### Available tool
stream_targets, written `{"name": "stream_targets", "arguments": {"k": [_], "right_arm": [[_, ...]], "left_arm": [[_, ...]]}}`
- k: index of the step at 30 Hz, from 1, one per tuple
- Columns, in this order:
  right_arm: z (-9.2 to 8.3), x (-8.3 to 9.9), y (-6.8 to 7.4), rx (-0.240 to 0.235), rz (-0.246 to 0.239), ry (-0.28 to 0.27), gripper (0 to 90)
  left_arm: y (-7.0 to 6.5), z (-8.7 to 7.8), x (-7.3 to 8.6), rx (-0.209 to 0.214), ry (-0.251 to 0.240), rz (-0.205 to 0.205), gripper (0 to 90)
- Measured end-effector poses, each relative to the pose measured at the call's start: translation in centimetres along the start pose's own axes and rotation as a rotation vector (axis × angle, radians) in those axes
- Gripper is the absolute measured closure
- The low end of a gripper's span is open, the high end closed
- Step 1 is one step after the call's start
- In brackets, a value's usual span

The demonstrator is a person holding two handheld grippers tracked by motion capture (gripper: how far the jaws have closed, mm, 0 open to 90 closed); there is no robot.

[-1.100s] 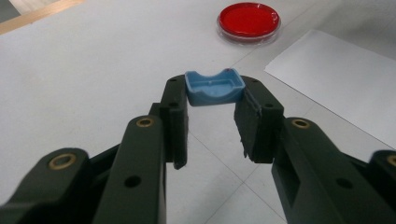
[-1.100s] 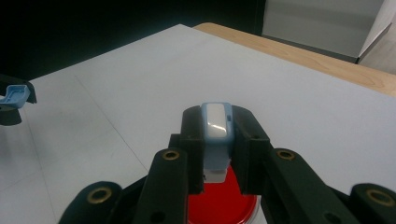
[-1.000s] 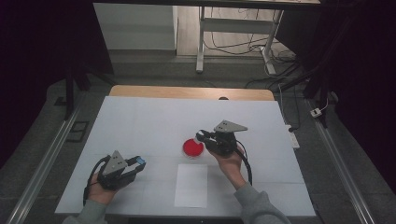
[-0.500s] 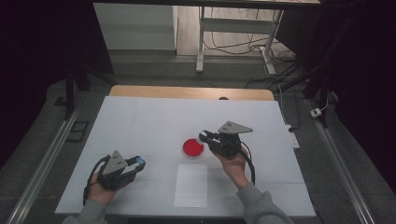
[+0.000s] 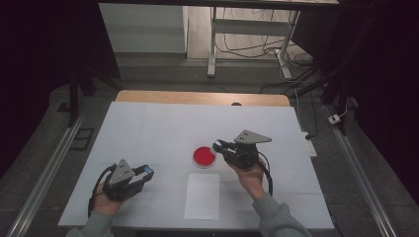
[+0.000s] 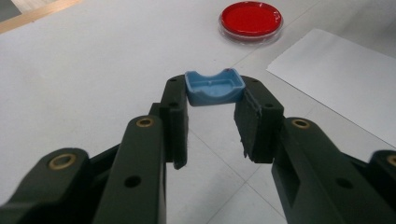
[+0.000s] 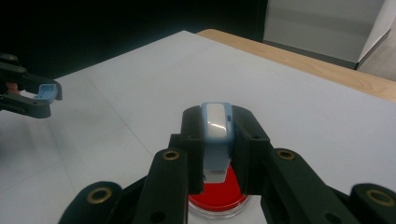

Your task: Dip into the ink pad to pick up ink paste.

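Claw-held (image 7: 217, 140) pale blue, perhaps plastic, piece (image 7: 216, 122)

The high view looks down on the table (image 5: 148, 128) from above; both gripper views, close and low, share the red dish (image 6: 251, 19).

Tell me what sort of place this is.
Probably a lab or recording workspace, not a home: a white-covered table holding a red-filled petri dish and paper sheet, a bare desk frame with trailing cables behind, and dark surroundings.

Dish (image 5: 204, 156) on the table (image 5: 148, 128), paper sheet (image 5: 202, 196) just nearer the person, right of the left gripper (image 5: 146, 172).
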State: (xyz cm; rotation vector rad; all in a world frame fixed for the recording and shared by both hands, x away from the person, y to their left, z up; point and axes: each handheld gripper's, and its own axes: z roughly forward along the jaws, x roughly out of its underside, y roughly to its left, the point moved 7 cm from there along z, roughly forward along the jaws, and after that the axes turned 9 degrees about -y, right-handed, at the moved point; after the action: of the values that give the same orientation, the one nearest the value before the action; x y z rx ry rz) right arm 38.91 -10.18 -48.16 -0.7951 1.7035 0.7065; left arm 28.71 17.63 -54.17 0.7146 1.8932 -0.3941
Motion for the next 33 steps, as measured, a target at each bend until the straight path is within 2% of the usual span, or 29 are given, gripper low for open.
{"name": "stream_targets", "arguments": {"k": [8, 25, 29, 33], "right_arm": [[-0.8, -0.1, 0.6, -0.016, -0.001, 0.0, 75.2], [-2.6, 0.6, 1.0, -0.033, 0.0, 0.015, 75.2], [-2.8, 0.6, 1.3, -0.053, 0.013, 0.011, 75.2], [-2.9, 0.6, 1.8, -0.071, 0.003, 0.017, 75.2]], "left_arm": [[0.0, 0.0, 0.0, 0.0, 0.0, 0.002, 64.9], [0.1, 0.0, 0.0, 0.0, 0.0, 0.0, 64.9], [0.1, 0.0, -0.1, -0.001, -0.001, 0.001, 64.9], [0.1, 0.0, -0.1, -0.002, -0.001, 0.001, 64.9]]}}
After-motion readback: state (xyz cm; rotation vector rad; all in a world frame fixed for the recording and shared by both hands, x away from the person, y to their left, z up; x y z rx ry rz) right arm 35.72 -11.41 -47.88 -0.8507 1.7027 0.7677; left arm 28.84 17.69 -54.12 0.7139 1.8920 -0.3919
